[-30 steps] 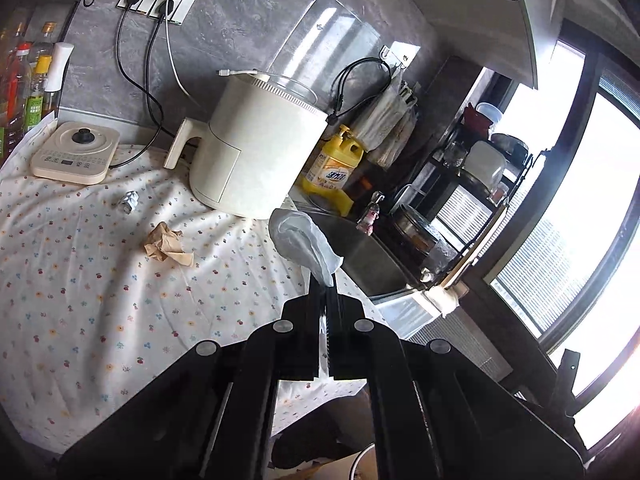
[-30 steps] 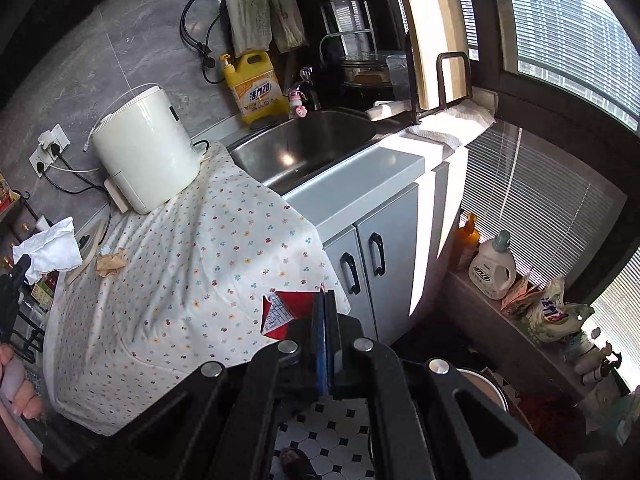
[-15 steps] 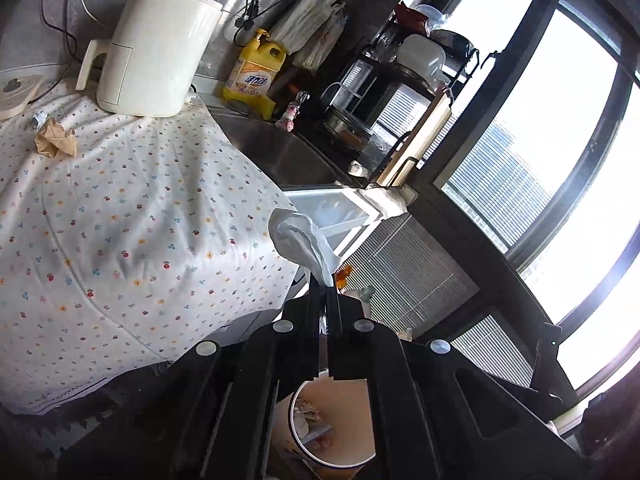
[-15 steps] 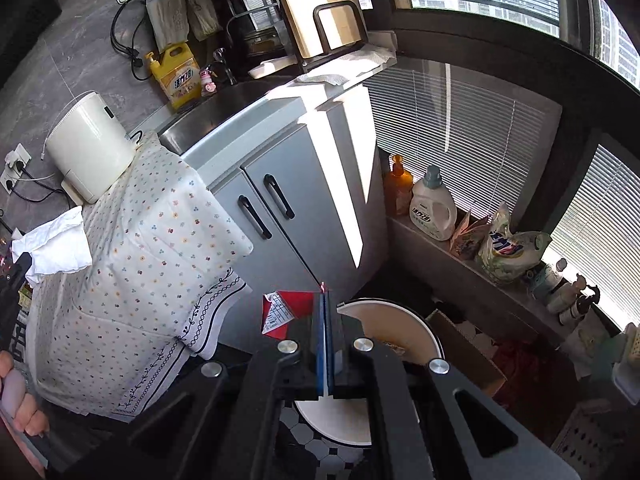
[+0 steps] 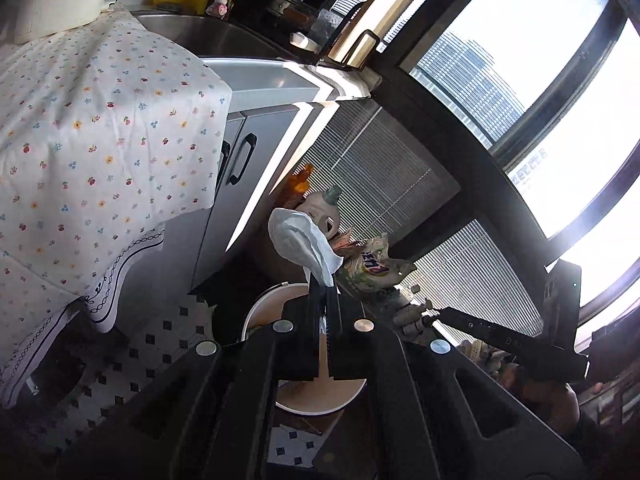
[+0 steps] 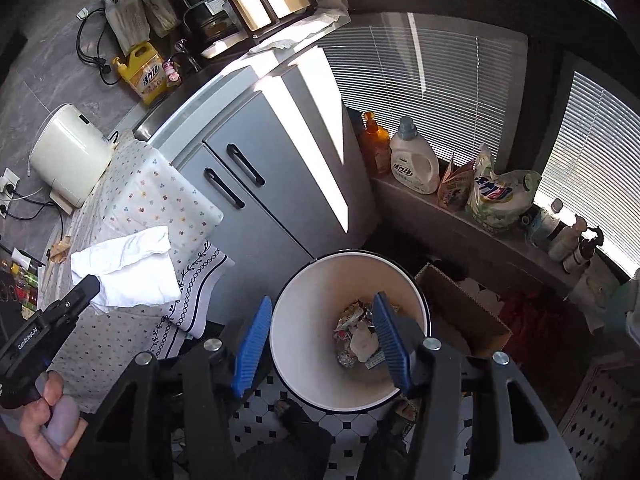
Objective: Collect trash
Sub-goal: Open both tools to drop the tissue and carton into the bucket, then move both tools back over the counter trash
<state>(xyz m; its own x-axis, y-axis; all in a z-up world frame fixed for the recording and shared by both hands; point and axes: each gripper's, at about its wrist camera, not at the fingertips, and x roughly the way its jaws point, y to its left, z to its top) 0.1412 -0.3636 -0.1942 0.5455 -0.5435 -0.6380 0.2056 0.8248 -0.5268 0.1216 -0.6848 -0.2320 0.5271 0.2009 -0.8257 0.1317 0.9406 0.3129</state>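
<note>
Tissue point(image 5: 304, 240) pinched in left claw point(image 5: 325, 304); bin point(image 6: 316, 280) beside cabinet point(image 6: 260, 184).

- There was one trash bin point(image 6: 348, 332).
- Two cabinet handles point(image 6: 245, 165) were on the doors.
- One white tissue point(image 5: 304, 242) was there.
- One yellow detergent jug point(image 6: 144, 72) stood by the sink.
- One cardboard box point(image 6: 460, 312) was there.

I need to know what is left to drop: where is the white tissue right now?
The white tissue is pinched in the left gripper, above the bin; the right wrist view shows it left of the bin.
</note>
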